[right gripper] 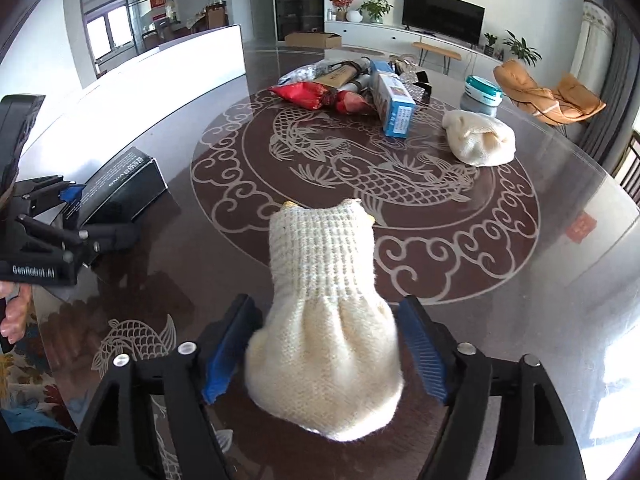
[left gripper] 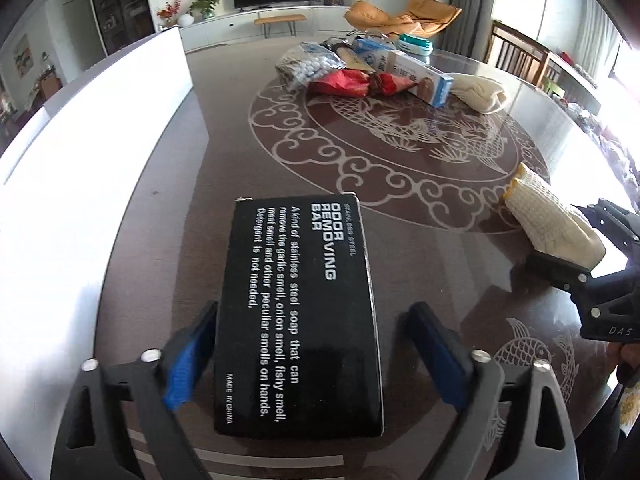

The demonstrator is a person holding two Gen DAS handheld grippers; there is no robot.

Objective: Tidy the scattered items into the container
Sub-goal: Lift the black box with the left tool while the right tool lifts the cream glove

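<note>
Two hand-held grippers over a patterned surface, one astride a black box, one astride a knitted glove.

The dark round surface [left gripper: 168, 184] with its pale fish-and-cloud pattern carries everything; a white container [left gripper: 100, 120] stands along its left edge. At the far side lies a heap of scattered items [right gripper: 344, 88]: a red packet, a blue-and-white carton, a bag of white balls. A second cream knitted bundle [right gripper: 480, 142] sits to its right, near a teal-lidded jar [right gripper: 482, 96]. The black "Odor Removing Bar" box [left gripper: 298, 312] lies flat between the fingers of the left hand-held gripper [left gripper: 316, 360], whose jaws are spread, the right pad clear of the box, the left just beside it. The cream knitted glove [right gripper: 324, 320] lies between the spread jaws of the right hand-held gripper [right gripper: 324, 352]; neither pad squeezes it.
</note>
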